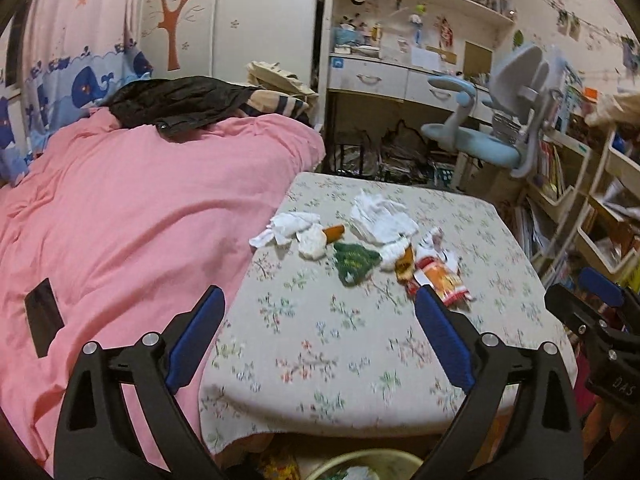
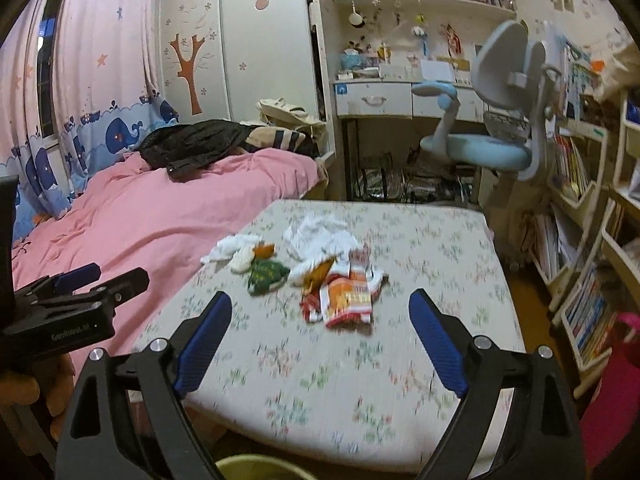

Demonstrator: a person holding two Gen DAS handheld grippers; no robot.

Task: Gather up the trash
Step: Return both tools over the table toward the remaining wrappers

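Left wrist view: left gripper point(image 1: 318, 300) spread wide, empty, low in frame over near edge of floral table point(image 1: 320, 344). Trash pile mid-frame: white tissues point(image 1: 380, 216), green wrapper point(image 1: 354, 262), red-orange snack packet point(image 1: 440, 278). Bin rim point(image 1: 372, 458) at bottom centre. Pink bed point(image 1: 120, 208) on left.

Right wrist view: right gripper point(image 2: 320, 308) likewise released, nothing held. Snack packet point(image 2: 346, 298) between finger tips in frame, green wrapper point(image 2: 266, 276) left of it, tissues point(image 2: 320, 234) above. Left gripper point(image 2: 80, 280) at left edge, state unclear here.
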